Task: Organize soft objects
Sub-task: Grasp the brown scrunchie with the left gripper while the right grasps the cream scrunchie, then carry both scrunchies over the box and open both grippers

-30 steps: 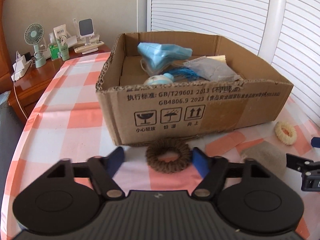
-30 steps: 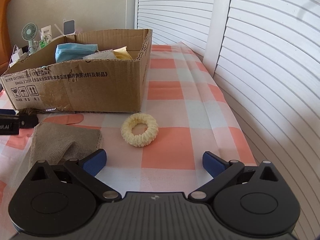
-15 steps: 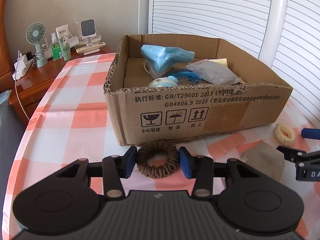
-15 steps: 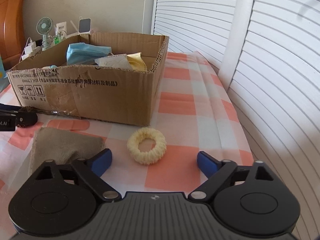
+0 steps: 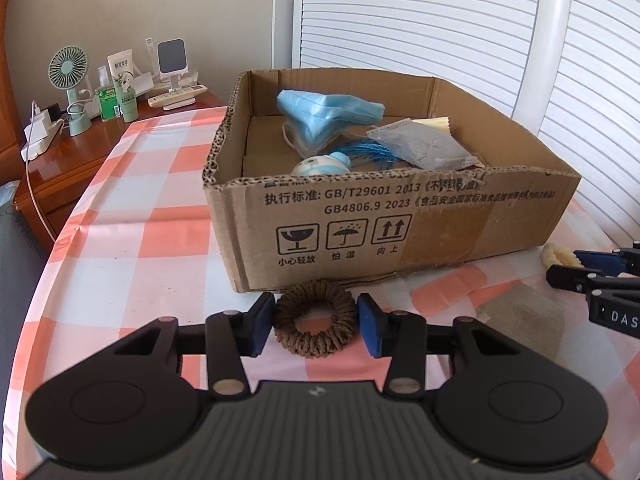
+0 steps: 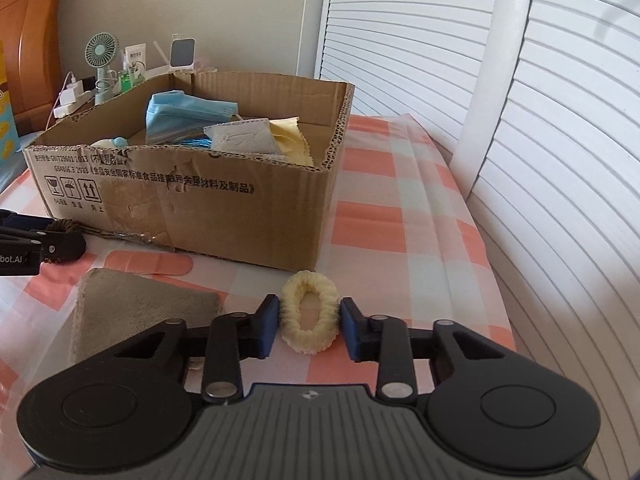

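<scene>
My left gripper (image 5: 316, 324) is shut on a brown knitted hair ring (image 5: 316, 304), its blue pads pressing both sides, just in front of the open cardboard box (image 5: 440, 216). My right gripper (image 6: 308, 322) is shut on a cream fluffy hair ring (image 6: 309, 344), squeezed into an oval, near the box's right front corner (image 6: 248, 208). The box holds blue face masks (image 5: 324, 116), a grey mask (image 5: 420, 146), a yellow cloth (image 6: 290, 140) and a small blue-white soft toy (image 5: 320, 166).
A folded beige cloth (image 6: 140, 312) and a pink plaster (image 6: 148, 262) lie on the checked tablecloth (image 5: 132, 248) between the grippers. A wooden side table (image 5: 72, 160) with a fan, bottles and chargers stands far left. White louvred shutters (image 6: 540, 160) run along the right.
Both grippers closed: the left onto the brown ring, the right moved forward and closed onto the cream ring, squashing it oval.
</scene>
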`<state>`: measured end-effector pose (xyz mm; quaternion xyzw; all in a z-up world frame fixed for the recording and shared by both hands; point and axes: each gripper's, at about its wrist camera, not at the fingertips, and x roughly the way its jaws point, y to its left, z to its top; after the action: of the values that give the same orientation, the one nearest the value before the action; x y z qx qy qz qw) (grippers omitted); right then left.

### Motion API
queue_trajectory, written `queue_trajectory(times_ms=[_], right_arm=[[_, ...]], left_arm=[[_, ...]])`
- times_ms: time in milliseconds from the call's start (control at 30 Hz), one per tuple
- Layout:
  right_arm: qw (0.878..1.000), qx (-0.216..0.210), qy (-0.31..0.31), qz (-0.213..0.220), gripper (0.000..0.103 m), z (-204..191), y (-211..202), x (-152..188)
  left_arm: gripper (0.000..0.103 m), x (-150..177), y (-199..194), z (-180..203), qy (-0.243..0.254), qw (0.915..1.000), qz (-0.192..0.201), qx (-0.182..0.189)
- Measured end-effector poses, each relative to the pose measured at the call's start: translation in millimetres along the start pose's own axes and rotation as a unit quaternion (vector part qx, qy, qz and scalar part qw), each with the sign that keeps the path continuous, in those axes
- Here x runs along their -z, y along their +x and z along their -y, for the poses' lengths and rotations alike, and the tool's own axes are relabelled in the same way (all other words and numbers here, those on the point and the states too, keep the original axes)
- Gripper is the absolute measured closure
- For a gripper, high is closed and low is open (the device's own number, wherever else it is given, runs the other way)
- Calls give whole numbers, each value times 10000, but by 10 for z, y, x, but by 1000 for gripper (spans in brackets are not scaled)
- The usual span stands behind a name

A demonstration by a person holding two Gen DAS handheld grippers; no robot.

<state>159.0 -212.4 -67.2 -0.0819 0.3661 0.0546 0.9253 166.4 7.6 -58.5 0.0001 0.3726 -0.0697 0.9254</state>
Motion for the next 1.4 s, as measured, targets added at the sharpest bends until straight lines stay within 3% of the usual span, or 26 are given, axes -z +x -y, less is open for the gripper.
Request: queue_trajectory(times_ms=[467, 933, 1200, 1400], right_arm=[[10000, -71, 10, 62, 72, 56, -219, -15], [9975, -523, -303, 367, 72, 93, -777, -189], [9948, -656, -555, 540, 72, 22, -940, -310], [9939, -701, -520, 668, 72, -12, -1004, -379]], left_arm=[[65, -46, -125, 31, 268, 9996, -2, 87], [65, -194, -632, 62, 970, 9927, -59, 718], [65, -566, -784, 167, 1104, 9889, 271, 958], [65, -971, -570, 304, 1200, 9871, 496, 935]])
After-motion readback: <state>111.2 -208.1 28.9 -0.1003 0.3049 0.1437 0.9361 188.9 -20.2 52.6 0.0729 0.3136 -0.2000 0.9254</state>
